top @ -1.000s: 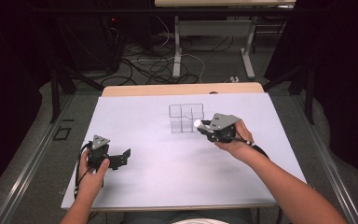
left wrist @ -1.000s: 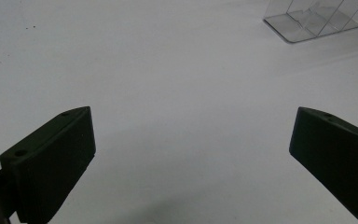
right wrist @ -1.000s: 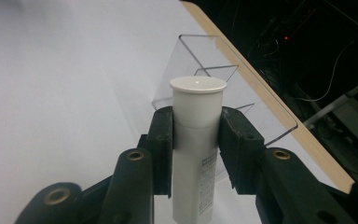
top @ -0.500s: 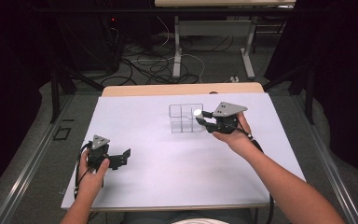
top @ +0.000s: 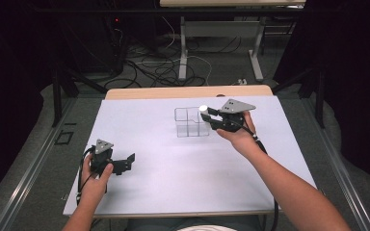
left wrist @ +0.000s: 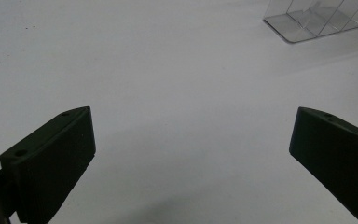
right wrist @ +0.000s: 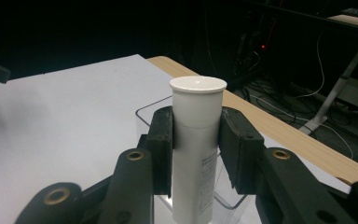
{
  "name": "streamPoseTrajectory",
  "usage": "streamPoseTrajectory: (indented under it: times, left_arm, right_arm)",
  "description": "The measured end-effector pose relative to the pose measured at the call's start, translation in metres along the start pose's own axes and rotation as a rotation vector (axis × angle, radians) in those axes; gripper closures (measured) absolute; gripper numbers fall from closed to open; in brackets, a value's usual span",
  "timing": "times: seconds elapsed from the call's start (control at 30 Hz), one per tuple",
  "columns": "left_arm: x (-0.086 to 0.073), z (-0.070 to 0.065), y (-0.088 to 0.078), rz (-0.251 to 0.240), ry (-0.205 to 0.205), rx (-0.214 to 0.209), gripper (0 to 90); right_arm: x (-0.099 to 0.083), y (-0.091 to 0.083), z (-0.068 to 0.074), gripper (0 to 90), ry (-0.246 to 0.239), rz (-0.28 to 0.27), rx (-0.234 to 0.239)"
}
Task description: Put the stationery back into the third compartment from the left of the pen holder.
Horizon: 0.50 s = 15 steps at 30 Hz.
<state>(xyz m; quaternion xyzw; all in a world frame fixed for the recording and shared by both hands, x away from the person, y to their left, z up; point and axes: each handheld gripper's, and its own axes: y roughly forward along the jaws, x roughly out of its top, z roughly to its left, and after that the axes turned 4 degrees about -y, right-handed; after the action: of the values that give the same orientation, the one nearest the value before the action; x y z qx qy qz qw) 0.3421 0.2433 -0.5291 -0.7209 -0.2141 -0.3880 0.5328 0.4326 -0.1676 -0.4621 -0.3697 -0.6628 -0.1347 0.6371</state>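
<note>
A white tube with a flat white cap is held upright between the pads of the right gripper; small grey print is seen low on its side. It is kept above the clear box with compartments, which stands on the white desk near the far edge, a little right of the middle. In the right gripper view a clear compartment is seen directly below the tube. Behind the far edge a wooden strip is seen, and beyond it cables on the floor. The left gripper is rested near the front left corner, its jaws wide apart with nothing between them, well apart from the box.
</note>
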Motion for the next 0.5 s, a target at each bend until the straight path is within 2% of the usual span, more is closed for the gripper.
streamPoseTrajectory:
  times: [0.27,0.5]
  left_arm:
    - [0.000,0.000,0.001,-0.004,-0.001,0.001,0.1]
    - [0.000,0.002,0.002,-0.004,-0.003,-0.003,0.1]
  right_arm:
    - [0.002,0.009,-0.003,66.4,0.022,-0.028,-0.039]
    - [0.000,0.017,-0.004,66.4,0.069,-0.053,-0.078]
